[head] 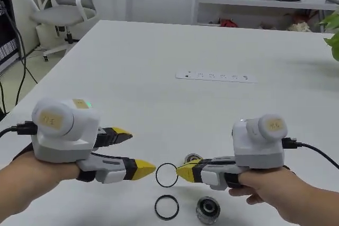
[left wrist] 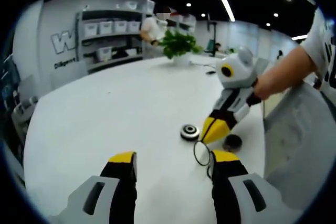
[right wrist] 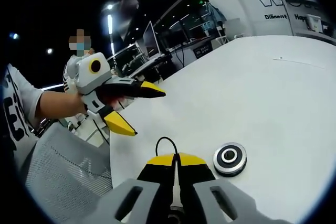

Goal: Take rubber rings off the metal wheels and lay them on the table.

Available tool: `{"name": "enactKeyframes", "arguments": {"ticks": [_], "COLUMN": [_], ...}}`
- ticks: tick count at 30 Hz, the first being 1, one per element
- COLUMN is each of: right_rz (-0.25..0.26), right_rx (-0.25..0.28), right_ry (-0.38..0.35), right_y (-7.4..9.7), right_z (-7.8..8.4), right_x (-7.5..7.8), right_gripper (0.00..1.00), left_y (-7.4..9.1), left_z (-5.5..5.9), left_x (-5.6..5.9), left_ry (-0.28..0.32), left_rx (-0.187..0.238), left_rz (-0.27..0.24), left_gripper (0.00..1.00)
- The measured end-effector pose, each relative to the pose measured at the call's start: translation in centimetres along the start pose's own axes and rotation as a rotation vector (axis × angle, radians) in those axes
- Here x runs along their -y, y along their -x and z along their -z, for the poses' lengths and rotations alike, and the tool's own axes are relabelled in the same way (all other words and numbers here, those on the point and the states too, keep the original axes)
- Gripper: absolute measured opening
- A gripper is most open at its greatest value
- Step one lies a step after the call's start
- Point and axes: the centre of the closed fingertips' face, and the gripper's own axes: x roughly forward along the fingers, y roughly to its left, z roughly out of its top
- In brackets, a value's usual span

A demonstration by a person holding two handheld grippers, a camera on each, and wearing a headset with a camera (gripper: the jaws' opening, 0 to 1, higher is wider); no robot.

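Your right gripper (head: 183,172) pinched the thin black rubber ring (head: 167,175) by its right edge; your left gripper (head: 132,152) gaped wide, empty. Ring looked light, limp, grippy: best held on the band.

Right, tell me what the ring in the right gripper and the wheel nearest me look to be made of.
The ring: thin, matt black with no glint, likely rubber; it hangs as a round loop from the shut right gripper. The wheel: probably metal, since its silvery rim catches bright highlights; what the dark centre is made of is unclear.
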Motion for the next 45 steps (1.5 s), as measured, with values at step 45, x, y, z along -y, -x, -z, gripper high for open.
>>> {"name": "enactKeyframes", "arguments": {"ticks": [45], "right_rz": [0.056], "right_rx": [-0.004], "right_ry": [0.162], "right_y": [1.1], "right_z": [-1.2], "right_x": [-0.4], "right_gripper": [0.29], "left_y": [-0.3], "left_z": [-1.4], "left_x": [0.1], "left_ry": [-0.003], "left_rx": [0.013], "left_rz": [0.003], "left_gripper": [0.57]}}
